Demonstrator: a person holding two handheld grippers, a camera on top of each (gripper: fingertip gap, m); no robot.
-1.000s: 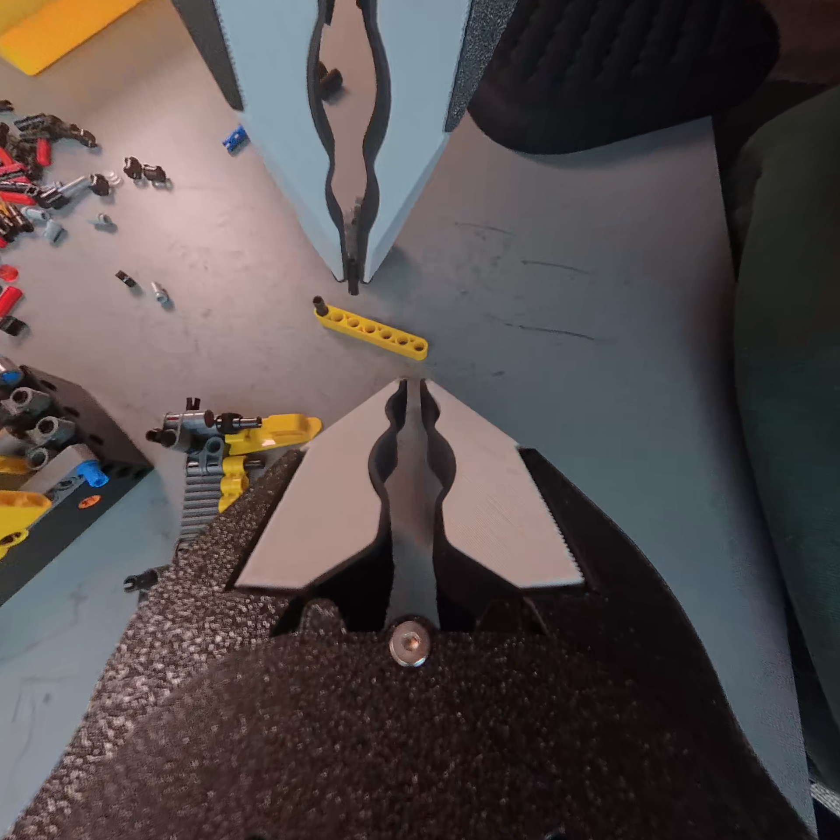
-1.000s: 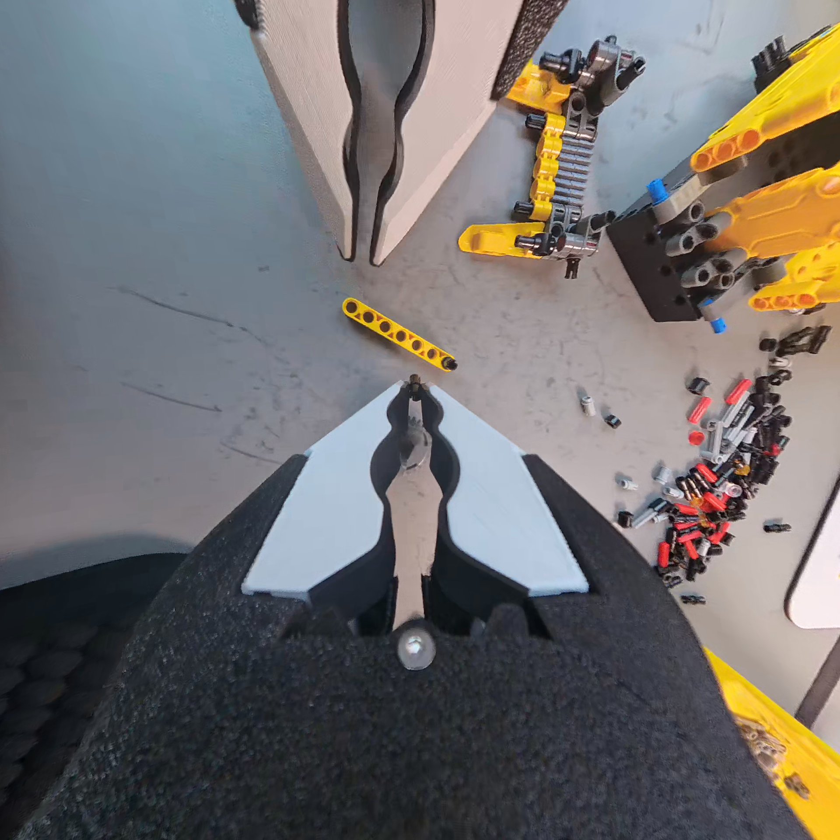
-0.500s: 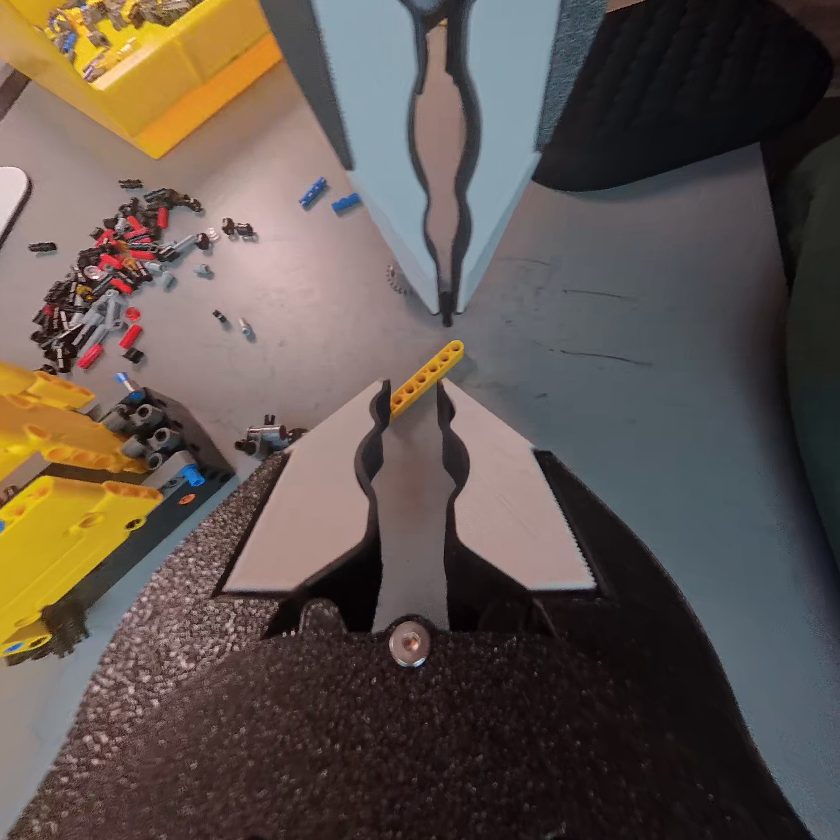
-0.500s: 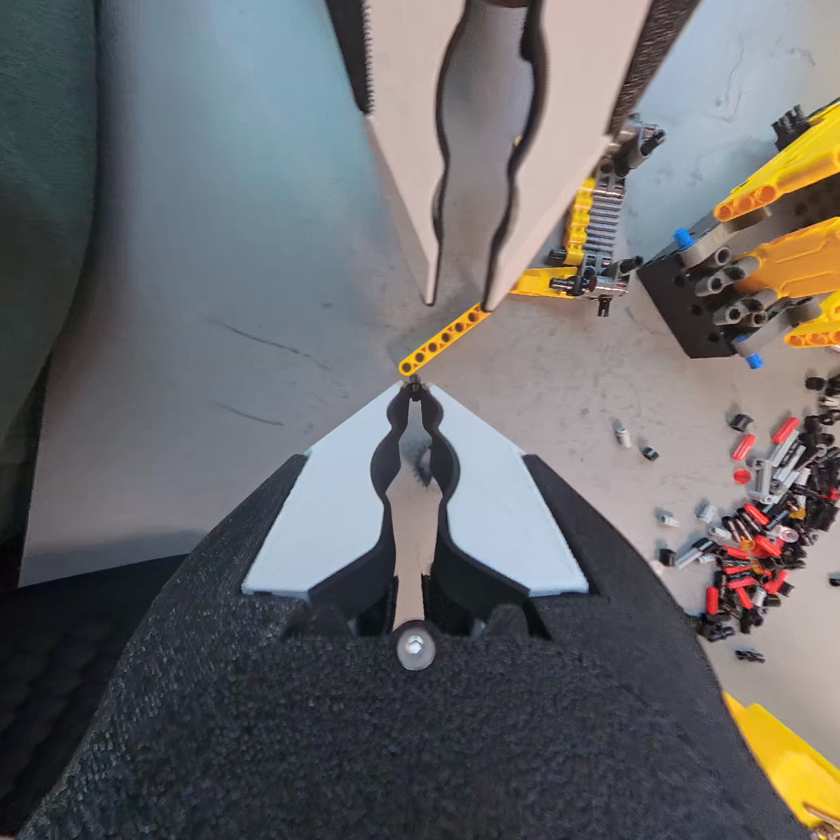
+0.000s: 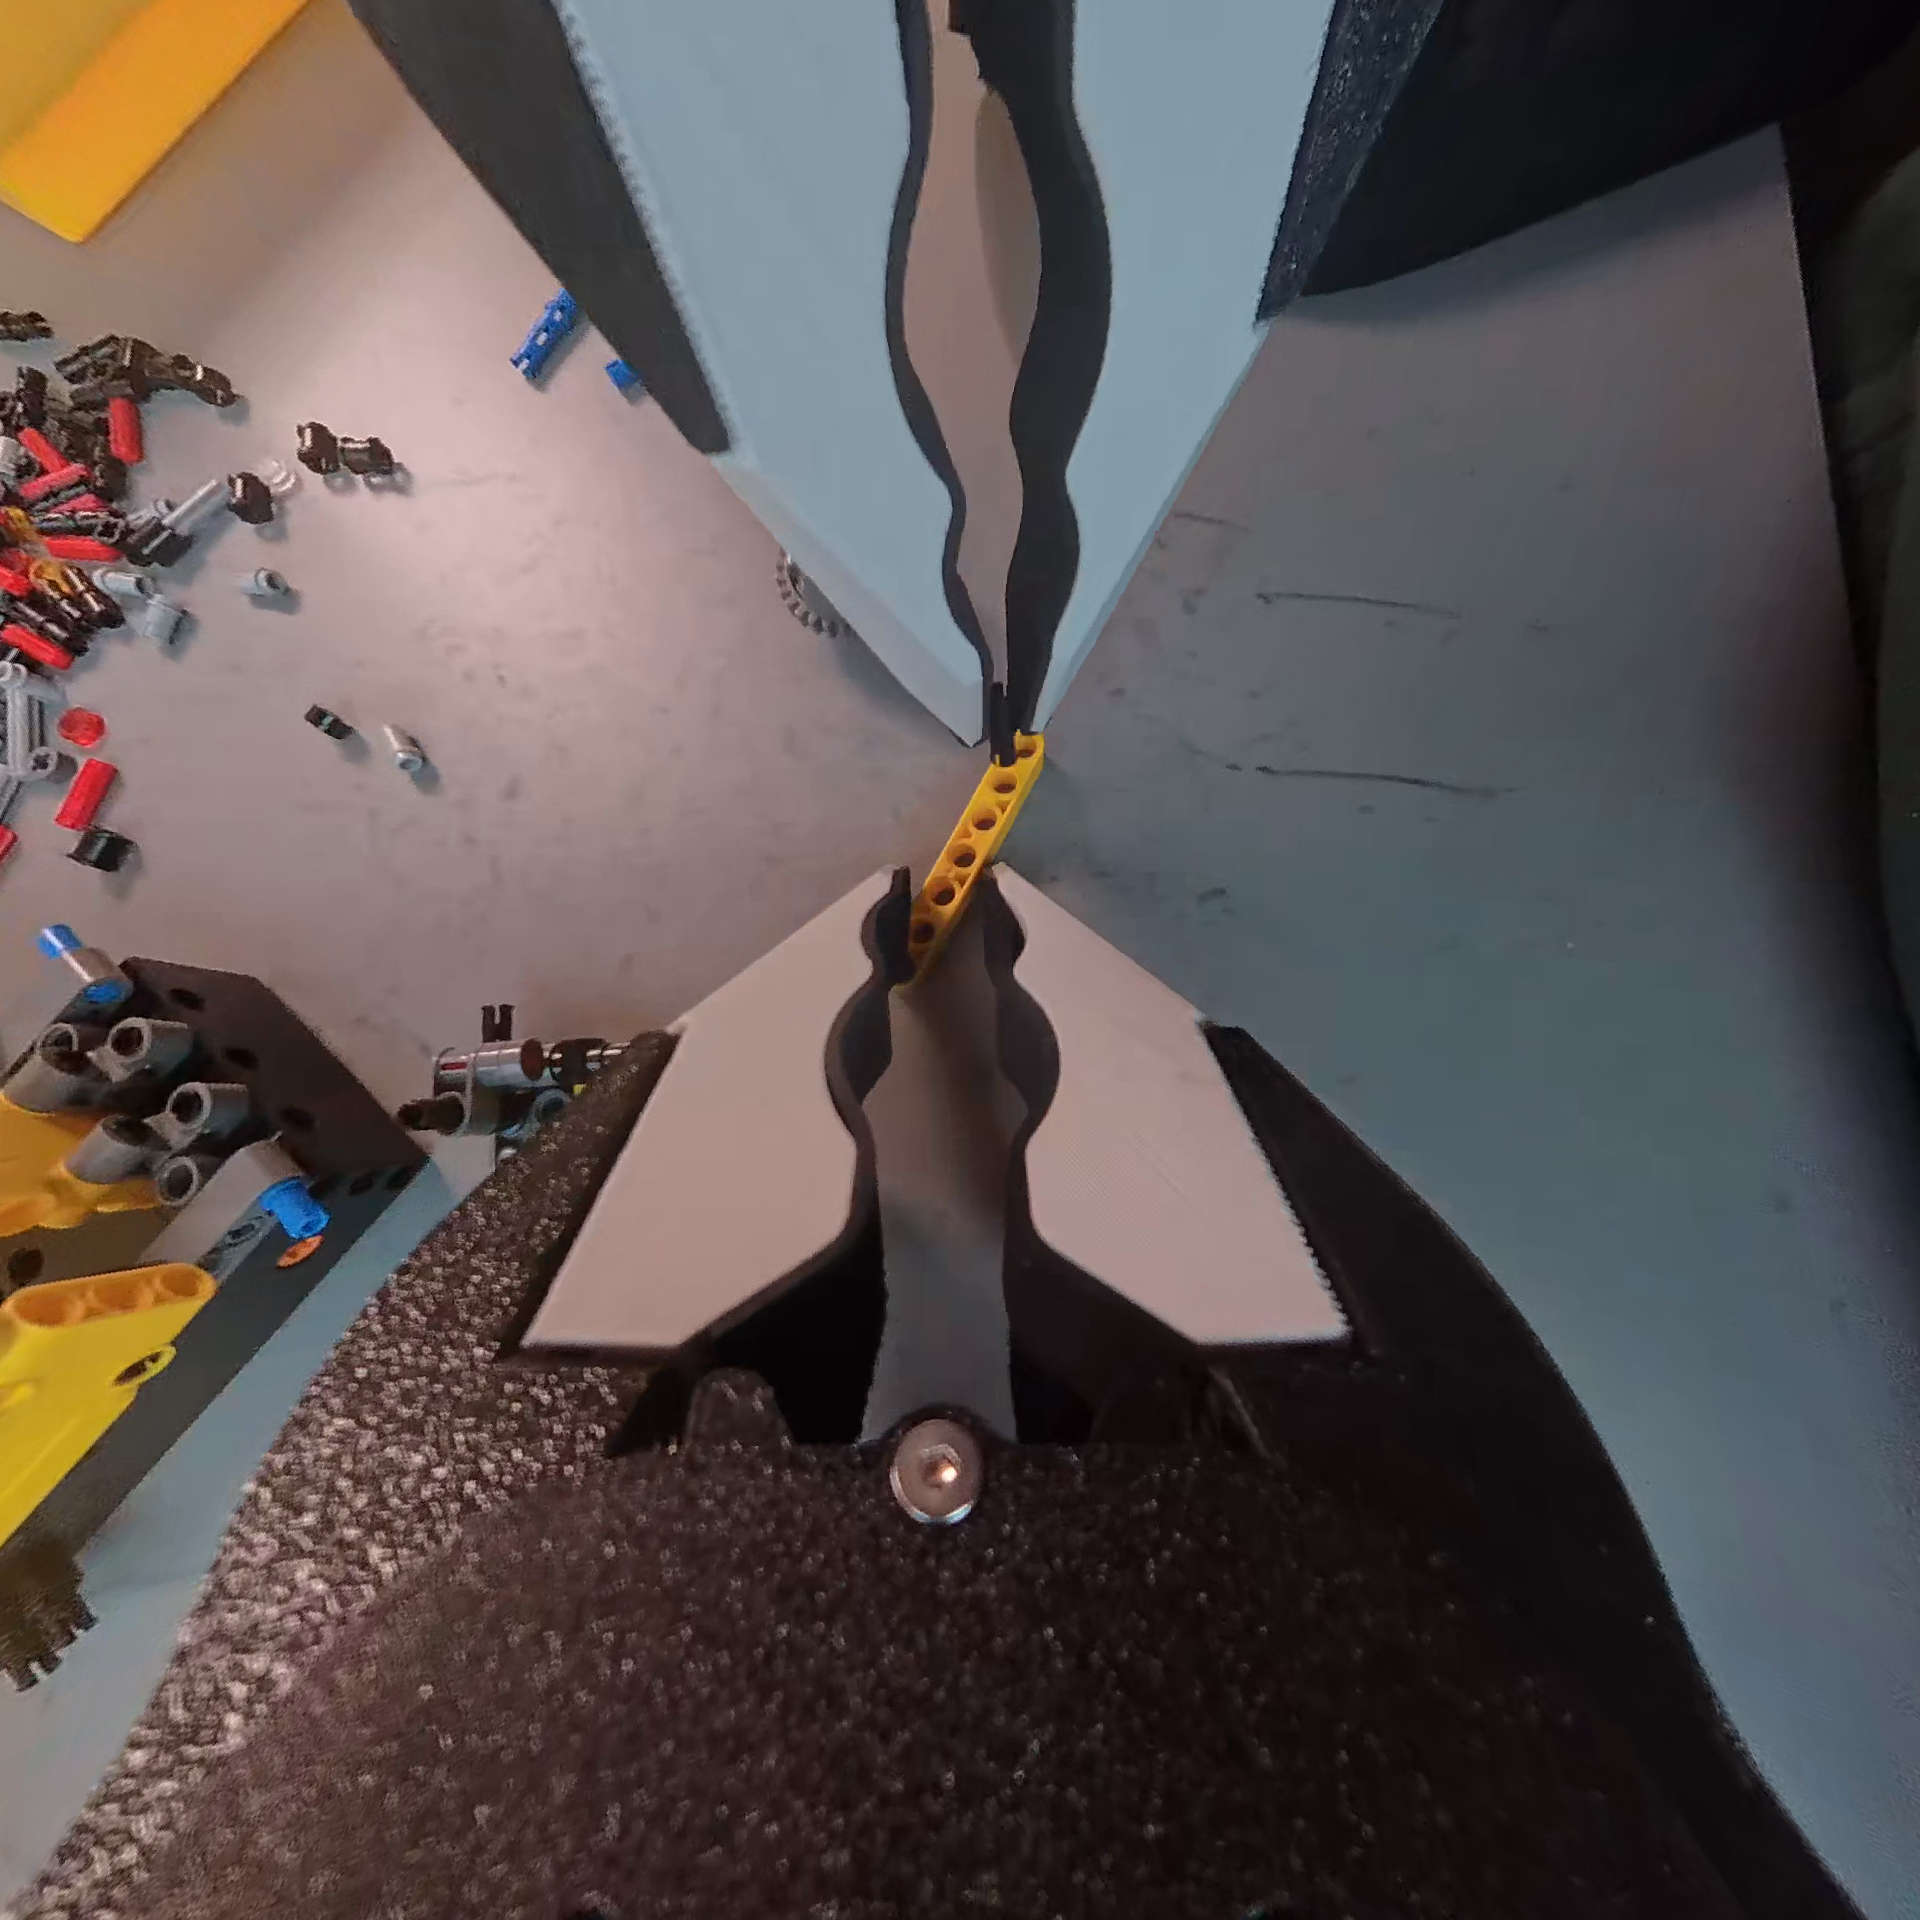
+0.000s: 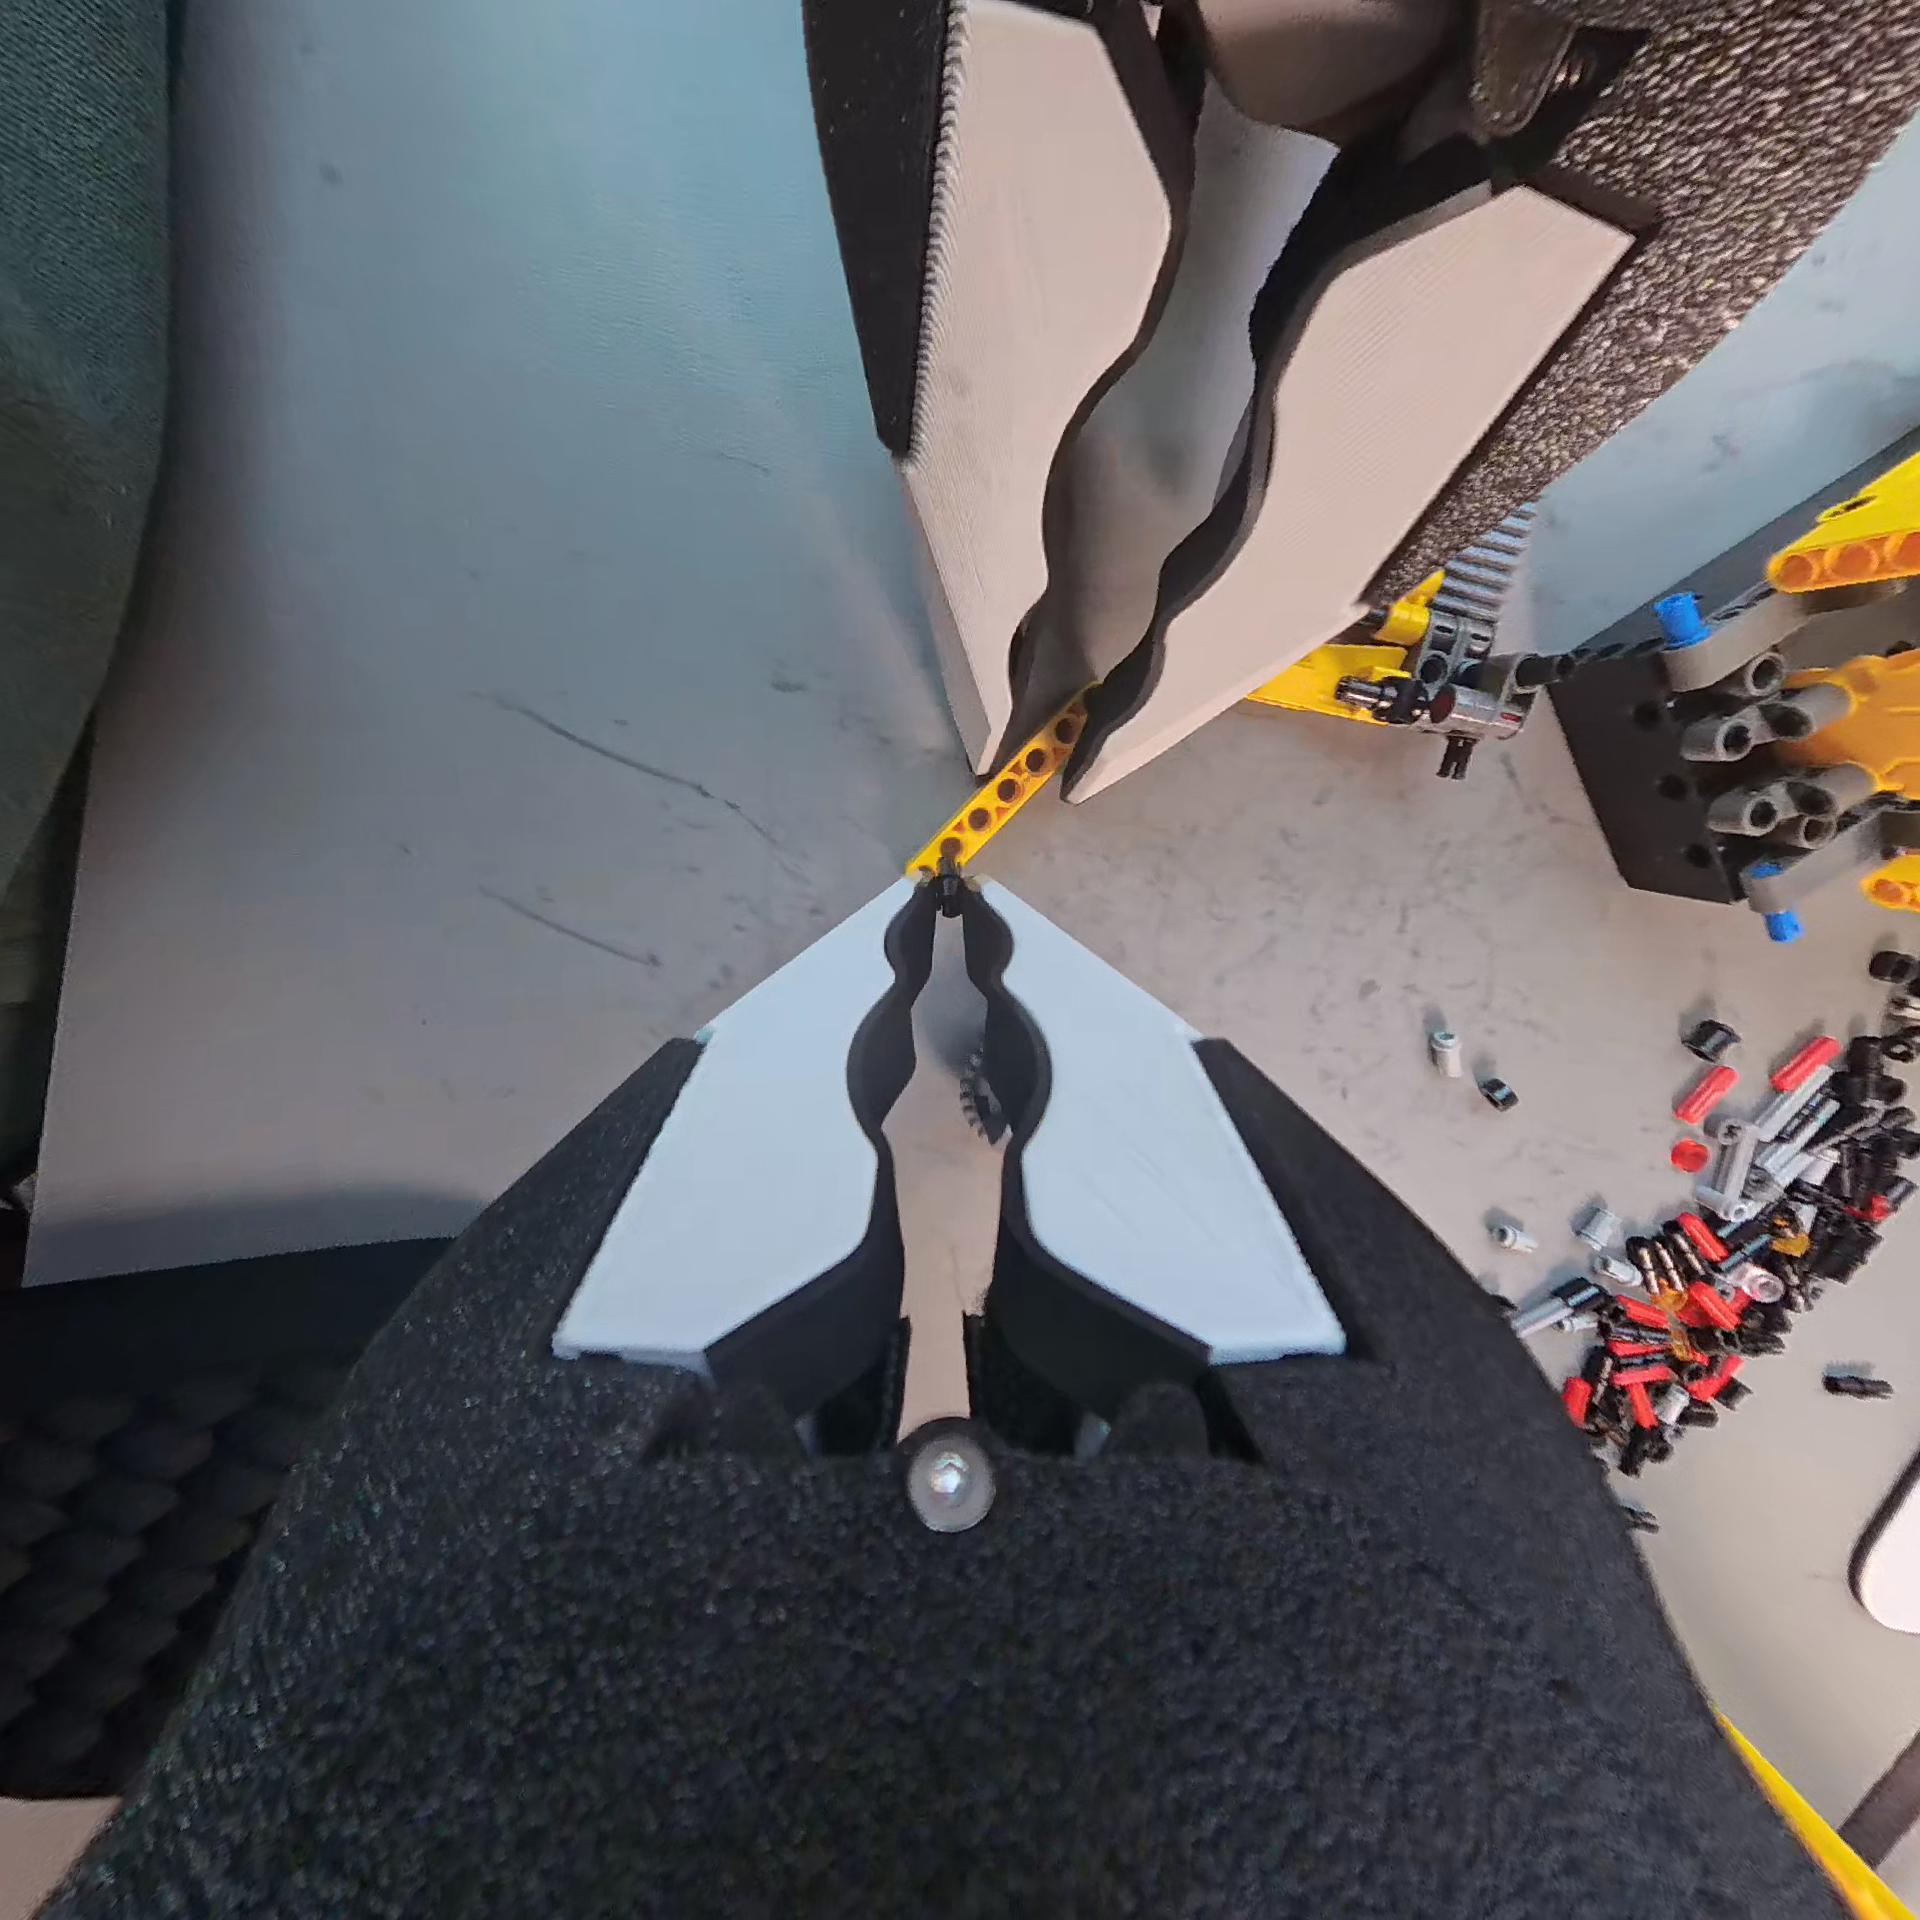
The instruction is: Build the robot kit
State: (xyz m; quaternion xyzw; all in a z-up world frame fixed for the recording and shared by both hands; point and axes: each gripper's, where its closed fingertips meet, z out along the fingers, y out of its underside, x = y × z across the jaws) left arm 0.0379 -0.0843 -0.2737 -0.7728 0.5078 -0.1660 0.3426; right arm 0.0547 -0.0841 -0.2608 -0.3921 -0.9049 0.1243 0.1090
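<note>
My left gripper [image 5: 943, 883], with grey fingers, is shut on one end of a yellow beam with holes [image 5: 971, 836] and holds it slanted above the grey table [image 5: 1455, 935]. My right gripper [image 6: 948, 888], with light blue fingers, is shut on a small black pin [image 6: 948, 883]. The pin's tip meets the end hole at the beam's free end [image 6: 1003, 795]. In the left wrist view the right gripper [image 5: 1003, 727] comes down from above with the pin [image 5: 997, 717]. In the right wrist view the left gripper [image 6: 1029, 774] comes down from above.
A pile of small red, black and grey pins [image 6: 1714, 1288] lies to one side. A black and yellow assembly [image 6: 1766, 748] and a smaller one with a grey gear rack [image 6: 1455, 665] stand near it. A small gear [image 5: 805, 603], blue pins [image 5: 545, 327] and a yellow bin [image 5: 104, 104] are behind the right gripper. Less than 4 cm separates the two grippers' tips.
The yellow beam lay flat on the table one second ago. My left gripper opened, closed on it and raised it. My right gripper brought its pin to the beam's free end.
</note>
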